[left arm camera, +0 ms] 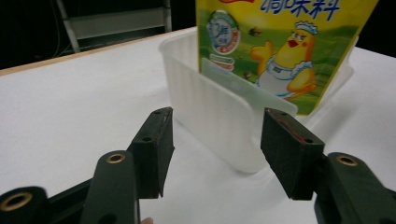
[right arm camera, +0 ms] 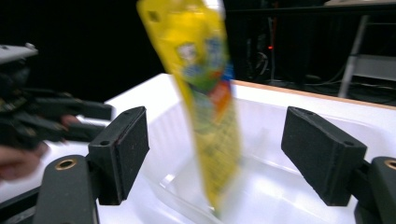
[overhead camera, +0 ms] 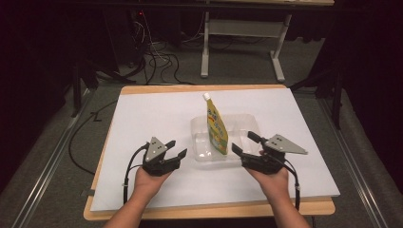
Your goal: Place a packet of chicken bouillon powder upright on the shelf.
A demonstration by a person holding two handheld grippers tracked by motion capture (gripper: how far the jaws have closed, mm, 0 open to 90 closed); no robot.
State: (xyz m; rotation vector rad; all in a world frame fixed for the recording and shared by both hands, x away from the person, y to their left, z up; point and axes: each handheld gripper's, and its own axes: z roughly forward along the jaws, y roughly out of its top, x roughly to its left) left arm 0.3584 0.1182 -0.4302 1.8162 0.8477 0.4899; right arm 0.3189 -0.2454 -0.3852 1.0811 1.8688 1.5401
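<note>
Yellow seasoning pouch (overhead camera: pixel 217 129) stands upright inside the clear plastic tub (overhead camera: pixel 244 124), white cap at the top, leaning a little toward the tub's far side. The tub sits near the middle of the white sheet (overhead camera: pixel 142 118) that covers the wooden table (overhead camera: pixel 209 209).

Left gripper (overhead camera: pixel 177 148): just left of the tub, apart from it, jaws partly open, nothing between them. In the left gripper view the 2 pads (left arm camera: pixel 156 149) frame the tub's near corner (left arm camera: pixel 219 121) without touching it; the pouch's chicken print (left arm camera: pixel 280 56) shows behind the tub wall.

Right gripper (overhead camera: pixel 243 144): at the tub's right front edge, jaws spread wide, holding nothing. In the right gripper view the pouch (right arm camera: pixel 205 107) stands blurred between the pads (right arm camera: pixel 123 149), clear of both. The left gripper (right arm camera: pixel 51 116) shows beyond the tub.
</note>
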